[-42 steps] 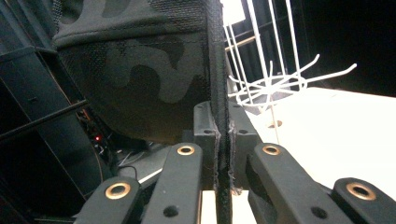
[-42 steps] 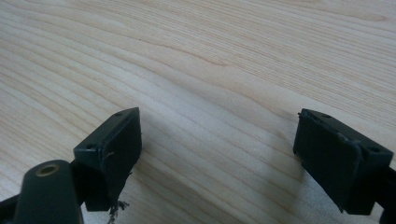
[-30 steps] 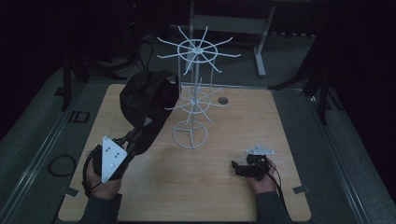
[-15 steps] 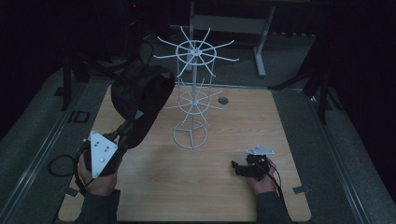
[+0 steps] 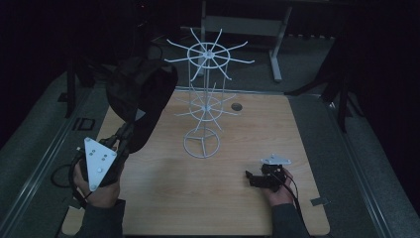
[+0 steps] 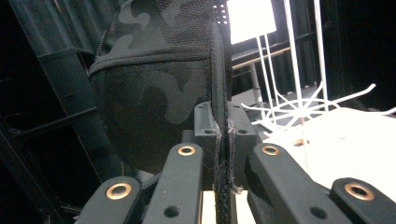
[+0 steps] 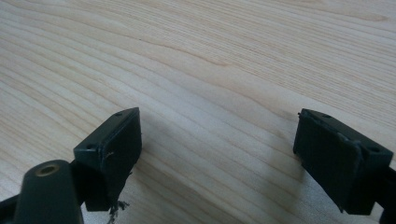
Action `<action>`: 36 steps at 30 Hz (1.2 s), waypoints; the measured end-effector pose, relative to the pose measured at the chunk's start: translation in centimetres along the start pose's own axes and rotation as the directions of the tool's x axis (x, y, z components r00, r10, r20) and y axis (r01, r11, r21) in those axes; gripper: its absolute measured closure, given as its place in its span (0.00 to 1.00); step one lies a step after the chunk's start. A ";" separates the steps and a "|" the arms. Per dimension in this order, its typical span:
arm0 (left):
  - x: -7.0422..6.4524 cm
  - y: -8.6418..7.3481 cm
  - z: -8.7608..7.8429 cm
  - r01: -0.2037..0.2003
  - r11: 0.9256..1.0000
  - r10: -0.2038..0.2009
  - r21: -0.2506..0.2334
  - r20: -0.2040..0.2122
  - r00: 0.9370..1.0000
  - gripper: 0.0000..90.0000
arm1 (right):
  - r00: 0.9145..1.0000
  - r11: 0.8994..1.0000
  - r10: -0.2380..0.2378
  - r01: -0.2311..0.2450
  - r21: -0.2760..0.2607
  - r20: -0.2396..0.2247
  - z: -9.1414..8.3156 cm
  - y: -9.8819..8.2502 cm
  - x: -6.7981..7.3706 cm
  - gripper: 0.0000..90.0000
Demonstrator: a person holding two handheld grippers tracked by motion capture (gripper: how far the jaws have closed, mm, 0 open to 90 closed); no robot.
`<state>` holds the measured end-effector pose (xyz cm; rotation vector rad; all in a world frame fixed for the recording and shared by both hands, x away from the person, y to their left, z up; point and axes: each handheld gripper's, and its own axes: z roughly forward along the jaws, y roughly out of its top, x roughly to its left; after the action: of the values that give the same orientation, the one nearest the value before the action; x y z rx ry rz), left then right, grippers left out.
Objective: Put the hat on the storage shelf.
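A dark camouflage cap [image 5: 141,96] hangs in the air above the table's left side, just left of the white wire rack [image 5: 205,99]. My left gripper [image 5: 124,136] is shut on the cap's edge from below and points up toward the rack. In the left gripper view the cap [image 6: 159,84] bulges above my left gripper [image 6: 222,119], whose pads clamp a fabric seam, with the rack [image 6: 299,107] to the right behind it. My right gripper [image 5: 252,178] rests low near the table's front right. In its own view my right gripper [image 7: 217,140] stands open over bare wood [image 7: 233,56].
The wooden table [image 5: 297,134] has a small round hole [image 5: 236,106] behind the rack. The rack's wire prongs spread at two levels from a central pole on a ring base. A metal frame stands in the dark beyond the table's far edge.
My left gripper has risen and drifted left with the cap, which now hangs a little farther from the rack. The right gripper has stayed put.
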<state>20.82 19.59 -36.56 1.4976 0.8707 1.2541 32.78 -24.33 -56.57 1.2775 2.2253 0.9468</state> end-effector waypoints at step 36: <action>-0.2 0.2 2.9 -0.005 0.998 0.005 -0.065 0.005 1.000 0.96 | 1.000 1.000 -0.002 0.002 0.000 -0.001 0.0 0.0 0.0 0.17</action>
<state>23.62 18.68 -36.45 1.4518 0.8157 1.2700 32.77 -24.32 -56.57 1.2751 2.2268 0.9466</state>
